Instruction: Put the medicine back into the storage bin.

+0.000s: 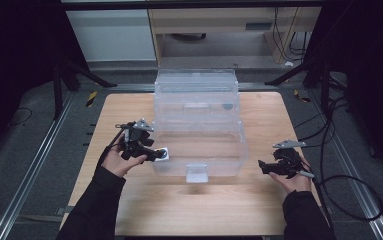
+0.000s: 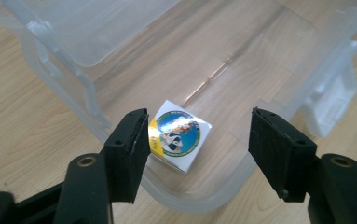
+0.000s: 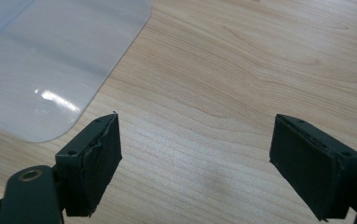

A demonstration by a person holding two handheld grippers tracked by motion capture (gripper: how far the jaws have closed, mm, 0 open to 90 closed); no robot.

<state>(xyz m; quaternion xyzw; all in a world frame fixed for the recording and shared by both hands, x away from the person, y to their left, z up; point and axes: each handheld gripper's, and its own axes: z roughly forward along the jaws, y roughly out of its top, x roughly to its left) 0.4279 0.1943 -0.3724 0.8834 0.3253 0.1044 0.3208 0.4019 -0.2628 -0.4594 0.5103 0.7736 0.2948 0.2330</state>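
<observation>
Black left gripper [image 2: 197,135] jaws spread over a small glossy white cube [image 2: 180,135] inside the clear plastic bin [image 2: 59,74] – right gripper [image 3: 195,163] gapes above bare wood table [image 3: 241,70].

My L gripper [image 1: 149,152] sits at the bin's [image 1: 197,125] left front corner, cube [image 2: 179,135] in the bin just inside that corner, btwn my jaws. R gripper [image 1: 279,167] on the table [image 1: 219,200], right of bin, well apart.
</observation>
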